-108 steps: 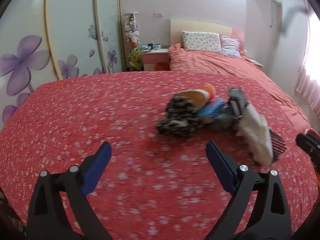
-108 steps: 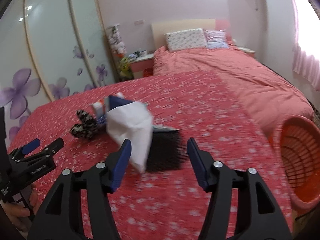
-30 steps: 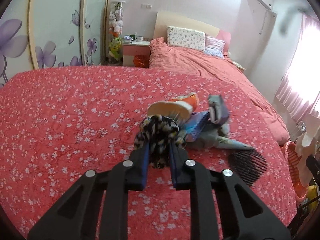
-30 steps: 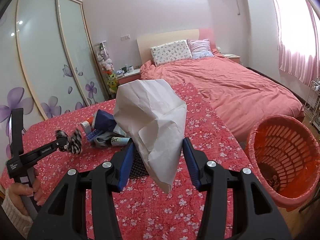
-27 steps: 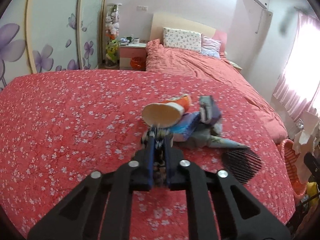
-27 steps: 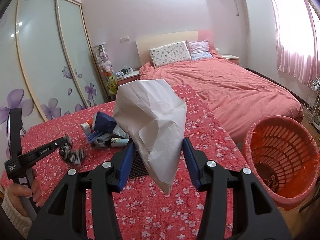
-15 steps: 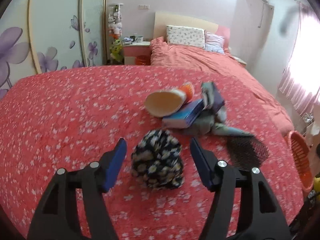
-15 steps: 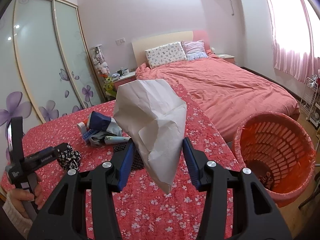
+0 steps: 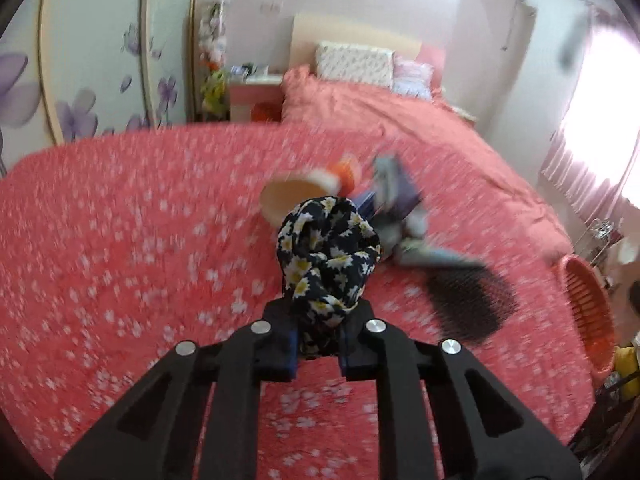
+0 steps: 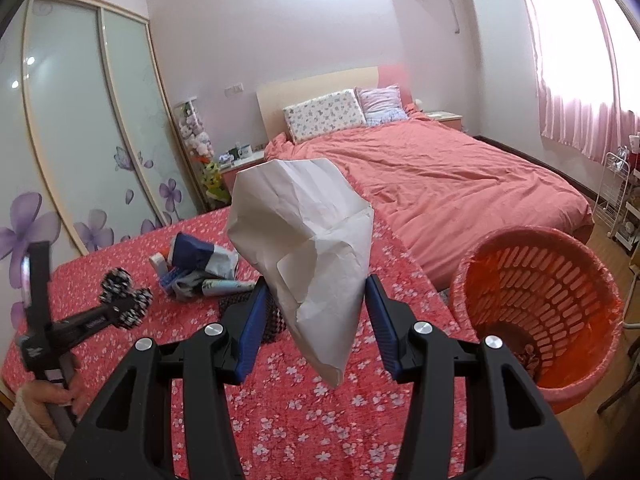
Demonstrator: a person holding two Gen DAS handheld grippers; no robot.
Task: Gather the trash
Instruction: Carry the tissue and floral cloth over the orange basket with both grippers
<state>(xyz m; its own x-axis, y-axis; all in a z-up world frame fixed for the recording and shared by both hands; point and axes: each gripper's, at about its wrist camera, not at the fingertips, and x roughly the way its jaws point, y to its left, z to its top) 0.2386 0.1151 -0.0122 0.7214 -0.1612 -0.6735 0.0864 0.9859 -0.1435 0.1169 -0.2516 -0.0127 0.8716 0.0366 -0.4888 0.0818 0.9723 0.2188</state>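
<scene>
Our left gripper (image 9: 318, 354) jaws have just clamped onto the floral scrunchie (image 9: 328, 256); our right gripper (image 10: 316, 330) grips crumpled white paper (image 10: 308, 252) beside the orange basket (image 10: 536, 308). Carry the paper right over its rim before releasing.

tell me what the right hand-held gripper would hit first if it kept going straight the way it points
Probably the red floral bedcover, near its edge. The right hand-held gripper, shut on crumpled white paper, tilts down toward it; the orange basket sits off to the right. Depth is unclear.
</scene>
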